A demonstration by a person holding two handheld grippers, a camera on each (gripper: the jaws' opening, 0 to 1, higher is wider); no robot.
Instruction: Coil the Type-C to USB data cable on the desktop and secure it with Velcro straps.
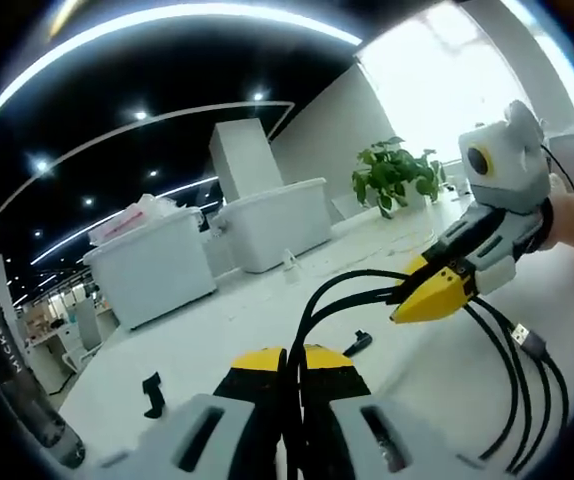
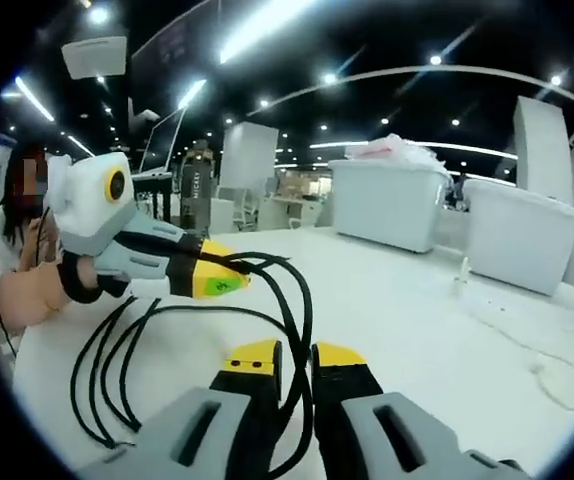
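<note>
The black data cable [image 1: 319, 300] is gathered into several loops above the white desktop [image 1: 237, 320]. My left gripper [image 1: 294, 358] is shut on the bundle, whose strands run down between its yellow tips. My right gripper [image 1: 429, 290] comes in from the right, shut on the same loops higher up. The USB plug [image 1: 528, 342] hangs loose by the loops at the right. In the right gripper view the right gripper [image 2: 295, 356] pinches the cable [image 2: 302, 300], the left gripper [image 2: 229, 279] holds it from the left, and loops [image 2: 117, 365] droop towards the table. A black Velcro strap [image 1: 153, 393] lies on the desk.
A second small black piece [image 1: 358, 343] lies on the desk just past my jaws. Two white bins [image 1: 152, 265] [image 1: 272, 225] stand at the back, a plant [image 1: 397, 172] beyond them. A dark bottle [image 1: 17, 400] stands at the left edge. A white cord [image 2: 512, 335] trails over the table.
</note>
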